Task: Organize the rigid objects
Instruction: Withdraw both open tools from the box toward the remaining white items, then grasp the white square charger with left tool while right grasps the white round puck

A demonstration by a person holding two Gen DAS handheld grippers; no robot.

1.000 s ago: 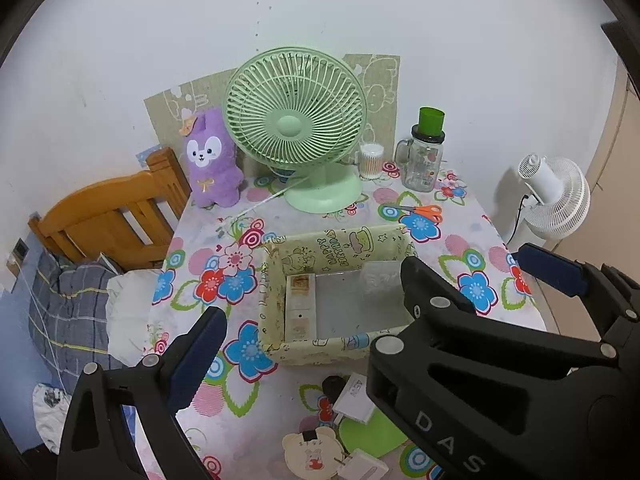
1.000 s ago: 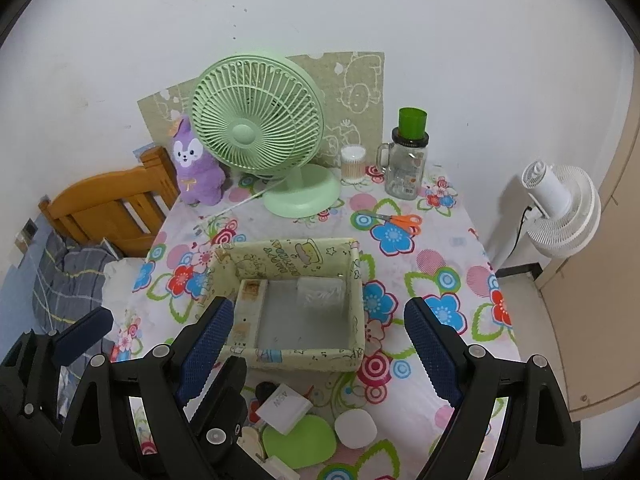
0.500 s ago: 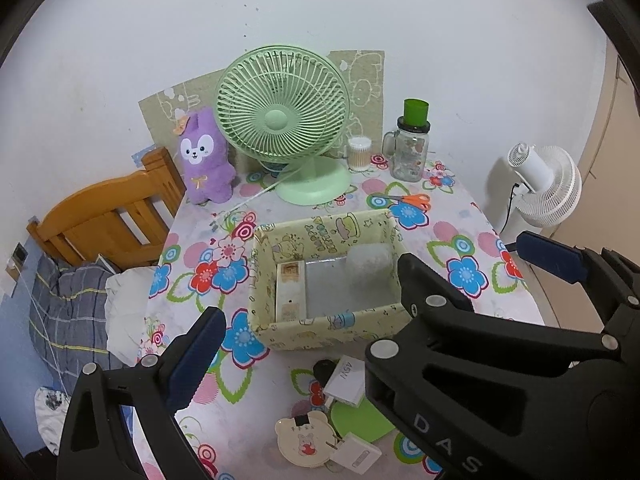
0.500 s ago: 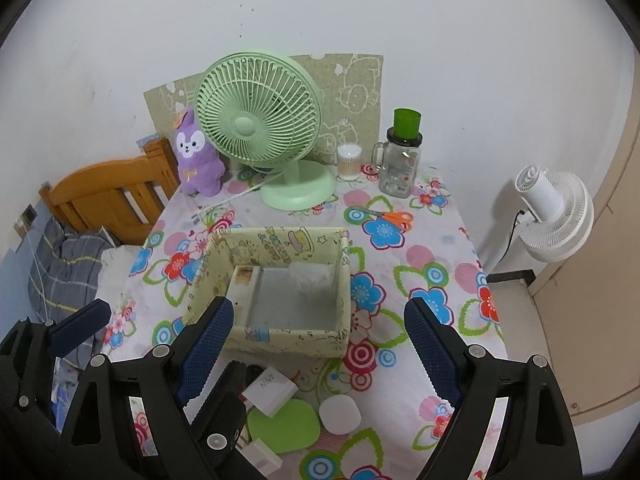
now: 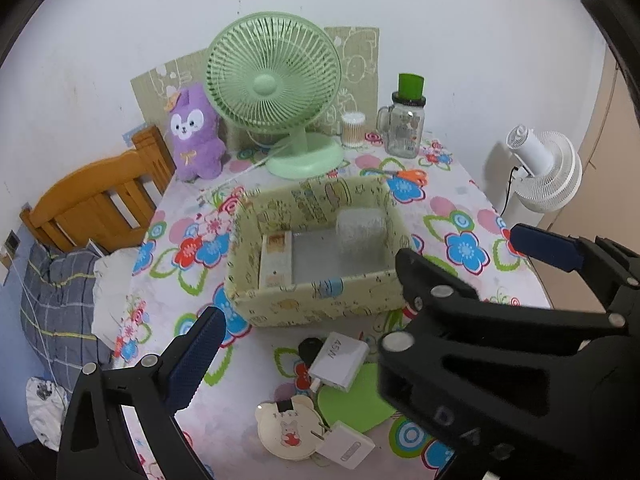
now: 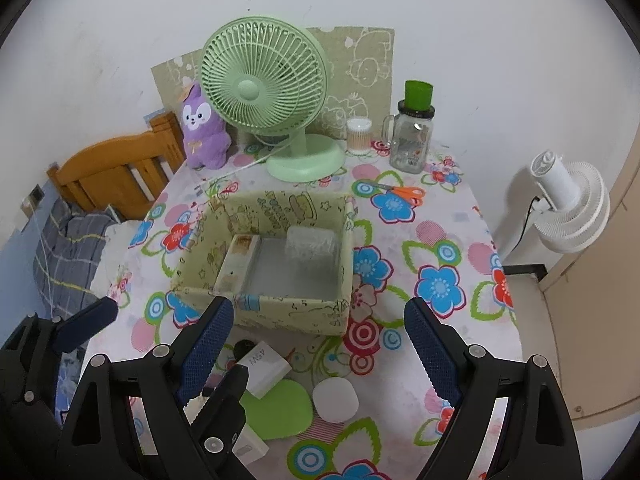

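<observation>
Cardboard box (image 6: 276, 312) holds two items — both grippers' fingers (image 6: 208, 340) spread, empty.

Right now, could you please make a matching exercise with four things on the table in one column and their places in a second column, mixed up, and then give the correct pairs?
Things:
1. orange scissors
2. purple plush toy
3. white round case
4. clear plastic box

Places:
A. inside the patterned storage box
B. on the cloth in front of the glass jar
C. left of the green fan, by the wall
D. near edge, right of the green heart-shaped case

Pairs: 1-B, 2-C, 3-D, 4-A
</observation>
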